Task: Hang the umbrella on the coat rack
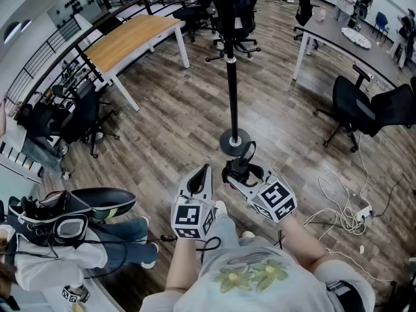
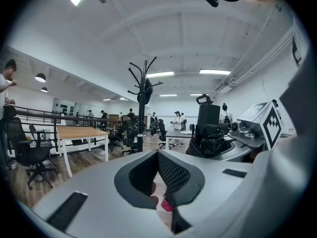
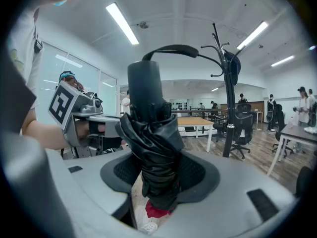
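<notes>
The black coat rack (image 1: 231, 90) stands on the wood floor just ahead of me, on a round base (image 1: 234, 142). My right gripper (image 1: 239, 173) is shut on a folded black umbrella (image 1: 243, 164), which stands upright between the pads close to the base. In the right gripper view the umbrella (image 3: 154, 148) fills the jaws, its strap loop (image 3: 171, 50) arcs over the handle, and the coat rack (image 3: 229, 103) rises to the right. My left gripper (image 1: 203, 174), beside the right one, is shut with nothing in it. From the left gripper view, the coat rack (image 2: 142, 108) stands ahead.
A wooden desk (image 1: 133, 38) stands at the far left and office chairs (image 1: 364, 109) at the right. White cables and a power strip (image 1: 344, 216) lie on the floor to my right. A seated person (image 1: 65, 239) is at my left. A railing (image 1: 58, 51) borders the left side.
</notes>
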`<control>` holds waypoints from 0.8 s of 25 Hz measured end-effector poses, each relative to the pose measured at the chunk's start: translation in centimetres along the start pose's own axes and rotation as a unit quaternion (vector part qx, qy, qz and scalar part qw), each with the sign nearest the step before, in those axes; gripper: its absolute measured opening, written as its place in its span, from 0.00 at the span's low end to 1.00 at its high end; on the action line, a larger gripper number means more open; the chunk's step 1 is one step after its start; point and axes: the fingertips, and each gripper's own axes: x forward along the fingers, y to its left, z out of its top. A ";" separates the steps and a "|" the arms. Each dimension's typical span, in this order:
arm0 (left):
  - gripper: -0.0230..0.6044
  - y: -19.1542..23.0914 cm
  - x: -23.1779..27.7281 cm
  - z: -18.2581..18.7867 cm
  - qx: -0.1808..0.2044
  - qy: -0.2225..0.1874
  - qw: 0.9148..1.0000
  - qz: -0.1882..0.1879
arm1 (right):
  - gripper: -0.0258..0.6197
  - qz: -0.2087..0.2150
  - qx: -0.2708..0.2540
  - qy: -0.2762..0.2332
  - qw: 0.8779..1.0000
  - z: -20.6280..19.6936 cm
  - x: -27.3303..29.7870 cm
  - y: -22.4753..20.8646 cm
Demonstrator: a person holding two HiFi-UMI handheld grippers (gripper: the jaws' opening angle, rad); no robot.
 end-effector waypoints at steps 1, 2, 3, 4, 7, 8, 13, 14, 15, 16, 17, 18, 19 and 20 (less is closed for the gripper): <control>0.04 0.7 0.5 0.1 -0.001 -0.001 1.000 0.001 | 0.37 0.001 0.001 0.002 1.000 0.0 0.6 -0.3; 0.04 1.3 1.1 0.2 -0.002 -0.002 1.000 0.003 | 0.37 0.002 0.001 0.004 1.000 0.1 1.3 -0.7; 0.04 2.0 1.7 0.4 -0.003 -0.004 1.000 0.003 | 0.37 0.002 0.002 0.005 1.000 0.2 2.1 -1.1; 0.04 2.7 2.5 0.5 -0.003 -0.005 1.000 0.002 | 0.37 0.003 0.003 0.004 1.000 0.3 2.9 -1.6; 0.04 4.9 5.5 1.1 -0.001 -0.005 1.000 -0.006 | 0.37 -0.002 0.008 0.001 1.000 1.0 5.6 -3.7; 0.04 5.7 6.5 1.4 0.000 -0.004 1.000 -0.010 | 0.37 -0.004 0.009 0.002 1.000 1.4 6.6 -4.5; 0.04 10.4 11.0 2.8 0.002 -0.007 1.000 -0.025 | 0.37 -0.010 0.005 0.006 1.000 3.5 11.8 -7.4; 0.04 11.2 11.8 3.2 0.004 -0.009 1.000 -0.028 | 0.37 -0.013 0.004 0.006 1.000 3.9 12.8 -8.0; 0.04 12.0 12.6 3.5 0.005 -0.011 0.999 -0.031 | 0.37 -0.015 0.004 0.005 1.000 4.3 13.7 -8.7; 0.04 12.7 13.4 3.8 0.007 -0.012 0.999 -0.034 | 0.37 -0.018 0.005 0.004 1.000 4.7 14.5 -9.3; 0.04 13.4 14.1 4.0 0.008 -0.011 0.999 -0.036 | 0.37 -0.020 0.005 0.003 1.000 5.1 15.3 -9.9; 0.04 14.2 14.7 4.2 0.009 -0.011 0.999 -0.039 | 0.37 -0.023 0.006 0.002 1.000 5.4 16.1 -10.4; 0.04 14.9 15.2 4.3 0.010 -0.010 0.999 -0.041 | 0.37 -0.026 0.006 0.001 1.000 5.7 16.8 -10.8; 0.04 15.7 15.6 4.4 0.010 -0.011 0.999 -0.043 | 0.37 -0.028 0.006 0.001 1.000 6.0 17.5 -11.1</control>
